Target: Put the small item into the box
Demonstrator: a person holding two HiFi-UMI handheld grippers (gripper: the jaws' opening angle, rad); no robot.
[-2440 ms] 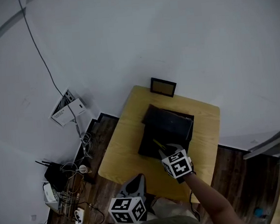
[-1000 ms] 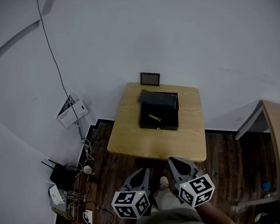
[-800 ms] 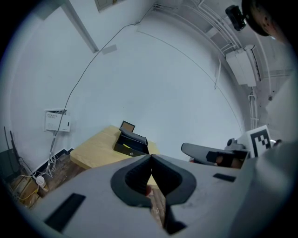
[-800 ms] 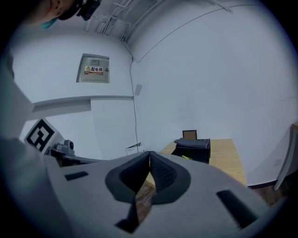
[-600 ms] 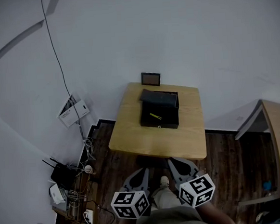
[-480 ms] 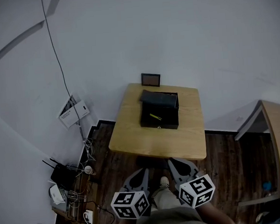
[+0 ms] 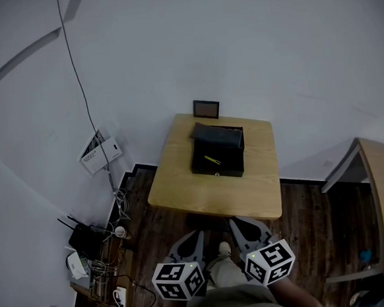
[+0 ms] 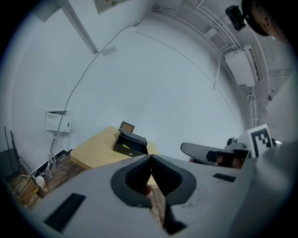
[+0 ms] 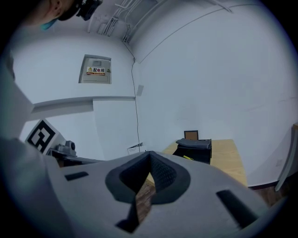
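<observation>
We have drawn our right claw (image 7: 239, 222) back from the box (image 7: 218, 155) at 12 o'clock, leaving the item (image 7: 212, 160) inside, so with it and the left claw (image 7: 193, 235) clenched empty, we judge the task done.

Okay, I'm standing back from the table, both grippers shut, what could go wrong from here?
The black box sits open with the yellow item inside, so a knock might spill it. Reaching past it could tip the small frame at the far edge of the table. The cable tangle on the floor is a trip hazard.
</observation>
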